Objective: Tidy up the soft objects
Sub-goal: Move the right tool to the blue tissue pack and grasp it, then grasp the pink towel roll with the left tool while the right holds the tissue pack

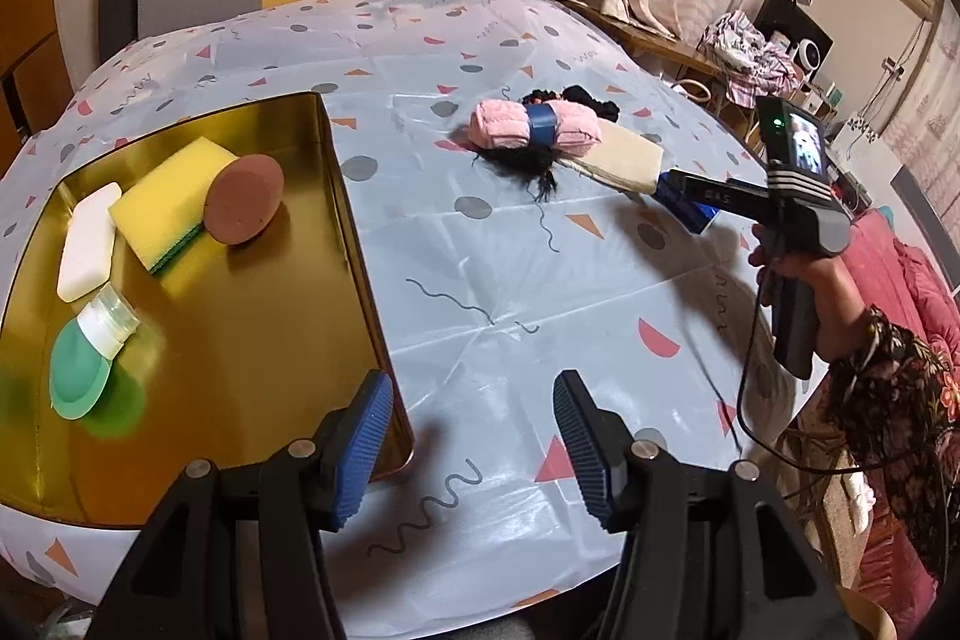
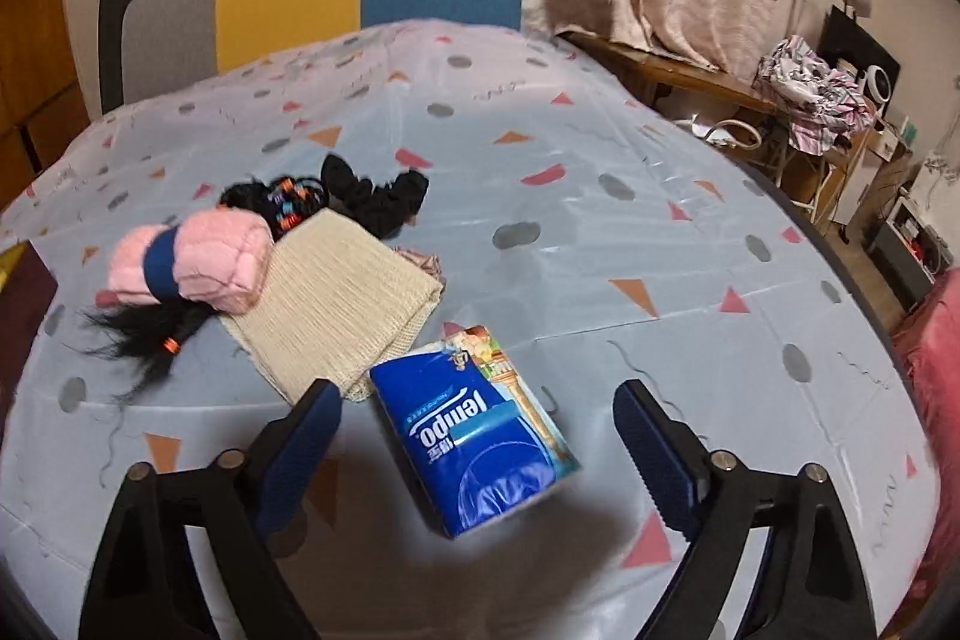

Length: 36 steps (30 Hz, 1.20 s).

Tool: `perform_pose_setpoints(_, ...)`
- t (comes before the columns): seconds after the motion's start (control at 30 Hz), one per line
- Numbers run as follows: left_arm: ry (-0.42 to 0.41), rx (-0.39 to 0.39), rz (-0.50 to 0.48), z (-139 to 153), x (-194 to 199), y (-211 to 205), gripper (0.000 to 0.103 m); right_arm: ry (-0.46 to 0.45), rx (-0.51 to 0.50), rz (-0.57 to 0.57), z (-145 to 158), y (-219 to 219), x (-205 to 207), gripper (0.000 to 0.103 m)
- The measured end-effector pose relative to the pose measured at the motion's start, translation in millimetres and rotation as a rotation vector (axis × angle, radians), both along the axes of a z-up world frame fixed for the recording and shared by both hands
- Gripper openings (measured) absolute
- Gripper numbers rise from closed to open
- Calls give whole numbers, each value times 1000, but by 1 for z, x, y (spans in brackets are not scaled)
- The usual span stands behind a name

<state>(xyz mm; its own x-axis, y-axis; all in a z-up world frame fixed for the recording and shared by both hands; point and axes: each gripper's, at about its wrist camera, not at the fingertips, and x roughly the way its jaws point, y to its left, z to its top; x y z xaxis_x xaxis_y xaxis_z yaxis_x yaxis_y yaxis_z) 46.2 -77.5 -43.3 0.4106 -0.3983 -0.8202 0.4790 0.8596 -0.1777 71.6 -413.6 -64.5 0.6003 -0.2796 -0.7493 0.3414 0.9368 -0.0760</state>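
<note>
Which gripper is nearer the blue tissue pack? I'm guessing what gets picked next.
Right. The right gripper hovers open directly over the blue tissue pack; the left gripper is across the table beside the gold tin.

Soft things, some in your tin, some loose on the table.

Your tin (image 1: 336,172) holds a white sponge (image 1: 89,240), yellow sponge (image 1: 171,205), brown puff (image 1: 243,199) and green bottle (image 1: 84,364); outside lie a pink towel roll (image 2: 192,259), beige cloth (image 2: 342,298), black scrunchie (image 2: 378,196) and blue tissue pack (image 2: 480,430).
</note>
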Motion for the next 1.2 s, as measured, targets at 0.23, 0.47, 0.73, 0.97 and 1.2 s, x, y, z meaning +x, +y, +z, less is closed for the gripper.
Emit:
perform_pose_setpoints(0.23, -5, 24, 14, 3, 8, -9, 57, -4, 31, 16, -17, 7, 1, 76)
perform_pose_setpoints(0.47, -32, 39, -11, 11, 12, -30, 57, -21, 24, -1, -18, 7, -1, 69)
perform_pose_setpoints(0.73, -40, 44, -52, 20, 21, -55, 57, -100, 75, -55, -9, -2, -21, 62)
perform_pose_setpoints(0.97, -55, 98, -63, 28, 53, -81, 57, -112, 78, -61, -10, 3, -32, 62)
perform_pose_setpoints(1.2, -66, 151, -127, 22, 110, -120, 65, -96, 43, -52, -15, 9, -31, 62)
